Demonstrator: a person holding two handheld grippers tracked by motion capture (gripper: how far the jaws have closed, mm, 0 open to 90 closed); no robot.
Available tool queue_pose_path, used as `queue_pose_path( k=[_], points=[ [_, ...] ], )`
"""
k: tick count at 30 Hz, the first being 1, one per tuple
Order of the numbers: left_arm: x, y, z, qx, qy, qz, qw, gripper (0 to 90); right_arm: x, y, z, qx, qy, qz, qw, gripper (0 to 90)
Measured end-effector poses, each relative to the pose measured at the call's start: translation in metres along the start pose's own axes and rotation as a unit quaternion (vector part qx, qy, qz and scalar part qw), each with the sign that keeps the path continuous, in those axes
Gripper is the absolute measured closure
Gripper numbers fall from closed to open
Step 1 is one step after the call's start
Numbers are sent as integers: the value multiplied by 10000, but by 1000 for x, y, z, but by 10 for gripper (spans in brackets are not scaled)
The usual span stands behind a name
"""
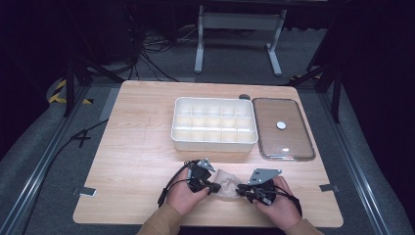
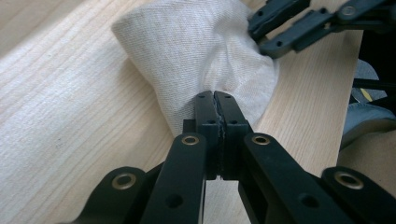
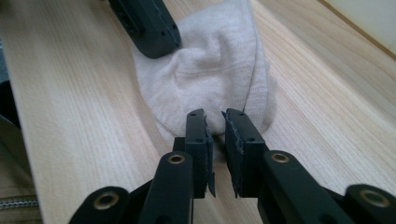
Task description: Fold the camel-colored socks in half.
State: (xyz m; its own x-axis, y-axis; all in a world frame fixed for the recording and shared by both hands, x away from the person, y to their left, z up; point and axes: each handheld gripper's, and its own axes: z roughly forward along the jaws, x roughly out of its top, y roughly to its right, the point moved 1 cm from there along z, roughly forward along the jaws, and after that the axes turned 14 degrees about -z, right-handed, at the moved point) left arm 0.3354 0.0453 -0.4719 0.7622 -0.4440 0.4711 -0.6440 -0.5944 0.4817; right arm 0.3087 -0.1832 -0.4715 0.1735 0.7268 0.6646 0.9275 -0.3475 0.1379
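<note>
Sock [image 1: 226, 183]: lies bunched on the table's [image 1: 137, 161] near edge, between both grippers.
Left gripper [image 2: 215, 100]: jaws pressed together on the sock's fabric.
Right gripper [image 3: 215, 122]: jaws narrowly parted at the sock's edge.

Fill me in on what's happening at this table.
A person works a pale cloth item, likely a sock, at the near edge of the wooden table with two handheld grippers. The left gripper is shut on one edge of it. The right gripper stands at the opposite edge with its jaws slightly apart, fabric between them. Behind, a white divided storage box sits with its clear lid lying beside it.
</note>
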Motion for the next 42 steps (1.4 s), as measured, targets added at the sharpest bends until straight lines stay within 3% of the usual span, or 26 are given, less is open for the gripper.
queue_pose_path(
  k=[6, 14, 17, 19, 23, 30, 35, 42],
  points=[
    [0, 1, 1, -18, 15, -7, 10000, 890, -1, 2, 3, -100, 32, -79, 9999, 817],
    [2, -4, -20, -21, 472, -9, 9989, 818, 0, 2, 2, -158, 22, -203, 9997, 861],
    [2, -7, -22, 20, 472, -34, 9989, 749, 1, 2, 1, -183, 43, -228, 9996, 881],
    [-1, -11, -23, 176, 385, -61, 9991, 731, 2, 3, 0, -176, 77, -191, 9996, 887],
    [-2, -12, -25, 133, 417, -119, 9990, 722, 4, 4, -4, -204, 123, -186, 9995, 889],
    [-3, -9, -26, 19, 399, -143, 9991, 716, 19, 4, -19, -317, 569, -105, 9978, 893],
    [-3, -9, -26, 5, 391, -114, 9992, 696, 28, 0, -9, -116, 724, 12, 9973, 872],
    [-4, -9, -28, 99, 424, -135, 9990, 678, 19, 6, 11, -67, 488, 304, 9983, 866]
  ],
)
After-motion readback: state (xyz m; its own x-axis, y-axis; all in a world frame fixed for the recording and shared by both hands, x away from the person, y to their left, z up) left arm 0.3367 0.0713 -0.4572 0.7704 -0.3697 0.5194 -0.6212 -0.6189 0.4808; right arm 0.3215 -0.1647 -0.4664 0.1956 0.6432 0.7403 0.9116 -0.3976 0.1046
